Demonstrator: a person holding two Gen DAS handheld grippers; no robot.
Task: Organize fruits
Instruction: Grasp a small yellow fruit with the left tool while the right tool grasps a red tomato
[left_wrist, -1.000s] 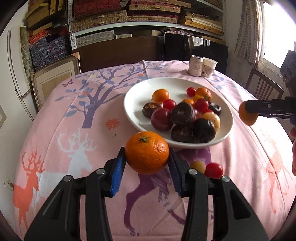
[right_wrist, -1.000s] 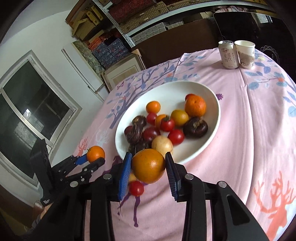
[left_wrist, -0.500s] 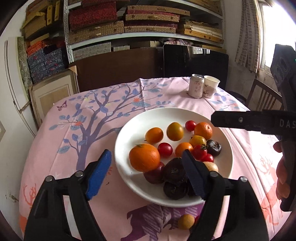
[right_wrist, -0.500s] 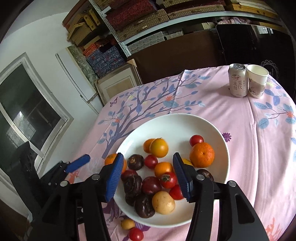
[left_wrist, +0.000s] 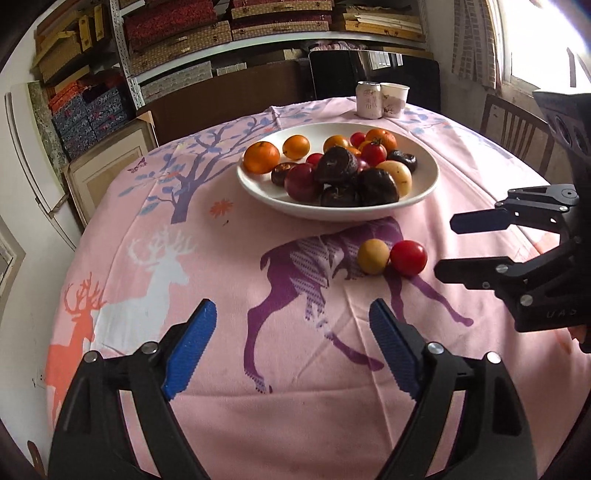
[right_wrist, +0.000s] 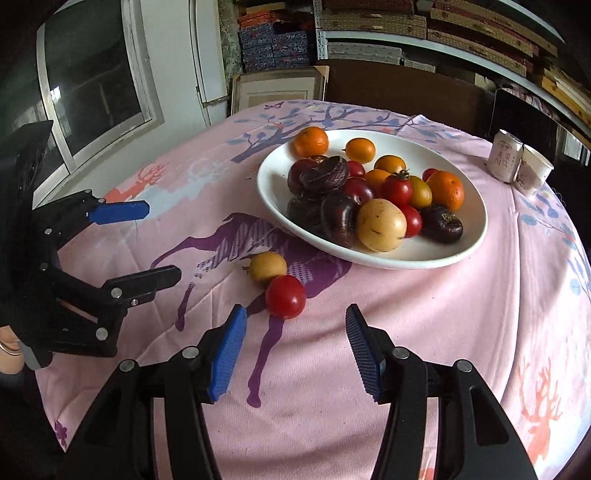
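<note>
Underneath, pink deer-print tablecloth (left_wrist: 229, 258) w/ box-stacked shelves (left_wrist: 229, 26) behind.

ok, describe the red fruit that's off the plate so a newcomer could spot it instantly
Find the big white plate piled with fruit on the pink deer tablecloth. Just off its near rim, on the purple deer print, two small fruits lie touching on the cloth. The target is the red tomato: glossy, nearer the camera in the right wrist view than its matte yellow-brown neighbour.

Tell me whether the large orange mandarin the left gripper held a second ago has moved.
Yes. The large orange mandarin now lies inside the white ceramic plate, at its left rim; the left gripper is opening, empty.
</note>
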